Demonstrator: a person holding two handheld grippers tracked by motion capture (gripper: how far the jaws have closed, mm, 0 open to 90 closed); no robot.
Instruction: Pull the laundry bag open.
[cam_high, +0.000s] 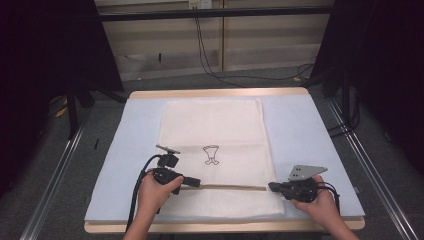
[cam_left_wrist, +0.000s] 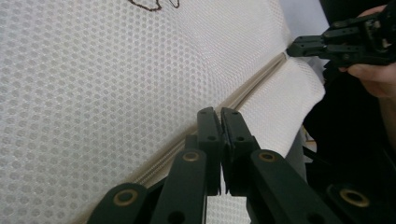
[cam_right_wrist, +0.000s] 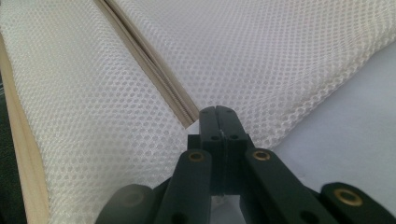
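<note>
Item: white mesh bag (cam_high: 212, 127), flat on the pale blue mat (cam_high: 300, 125) that covers the table (cam_high: 220, 93), centre of the high view. A small dark drawing (cam_high: 211, 154) sits on the mesh just above the middle of the zipper.

Feature of interest: beige zipper (cam_high: 232, 187), a straight line across the lower part of the bag. Its long axis runs left to right in the high view, from one of my tongs to the other. In the left gripper view it climbs from lower left to upper right (cam_left_wrist: 243, 93); in the right gripper view it comes down from the upper left and ends just ahead of the jaws (cam_right_wrist: 154, 70).

My left tongs (cam_high: 194, 182): at the left end of the zipper, tips pointing right along it. Jaws pressed together (cam_left_wrist: 220, 140); whether they pinch a pull tab I cannot tell, since the tips cover that spot.

My right tongs (cam_high: 272, 187): at the right end of the zipper, by the bag's right edge, tips pointing left. Jaws pressed together (cam_right_wrist: 219, 135); I cannot tell whether mesh is caught between them.

Governing relation: both tongs sit on the zipper's line, facing each other, well apart. I judge that any travel of the slider must follow this axis, from my left tongs toward my right, with my right tongs anchoring the far end.
</note>
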